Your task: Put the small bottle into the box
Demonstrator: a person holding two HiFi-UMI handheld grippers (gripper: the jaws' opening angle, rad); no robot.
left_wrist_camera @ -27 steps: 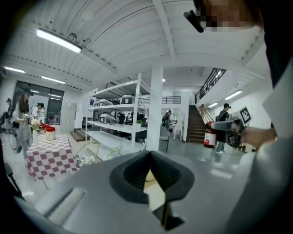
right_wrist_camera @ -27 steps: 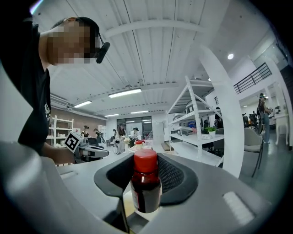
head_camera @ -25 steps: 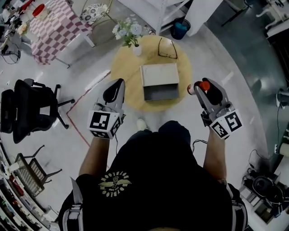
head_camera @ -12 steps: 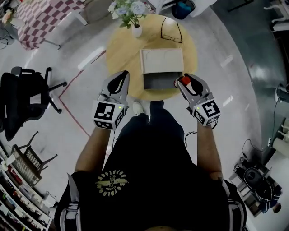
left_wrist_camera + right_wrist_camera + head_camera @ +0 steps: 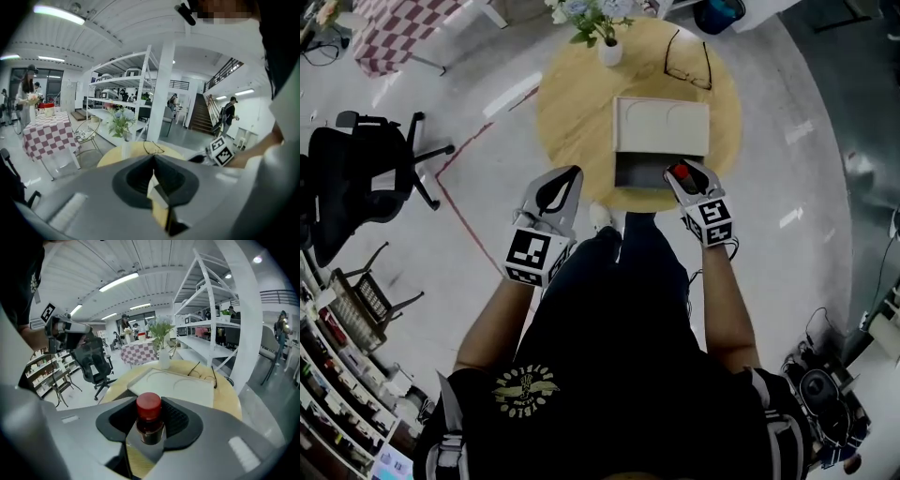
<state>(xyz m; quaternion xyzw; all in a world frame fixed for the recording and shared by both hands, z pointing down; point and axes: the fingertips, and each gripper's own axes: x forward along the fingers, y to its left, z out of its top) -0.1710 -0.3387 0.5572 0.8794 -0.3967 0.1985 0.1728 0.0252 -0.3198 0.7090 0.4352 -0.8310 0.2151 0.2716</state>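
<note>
A small dark bottle with a red cap (image 5: 149, 420) stands upright between the jaws of my right gripper (image 5: 150, 411), which is shut on it. In the head view that gripper (image 5: 685, 178) holds the bottle (image 5: 680, 172) at the front right corner of the open box (image 5: 623, 174). The box's cream lid (image 5: 661, 127) lies folded back on the round wooden table (image 5: 572, 103). My left gripper (image 5: 565, 180) hangs off the table's front left edge, left of the box. Its jaws (image 5: 153, 159) meet at the tips with nothing between them.
A white vase of flowers (image 5: 607, 42) and a pair of glasses (image 5: 694, 61) lie at the table's far side. A black office chair (image 5: 366, 178) stands on the floor to the left. A checkered table (image 5: 394, 28) is further back.
Both grippers have come down toward the table. The right one carried the bottle leftward from beside the table to the box's front right corner. The left one shifted little sideways.
</note>
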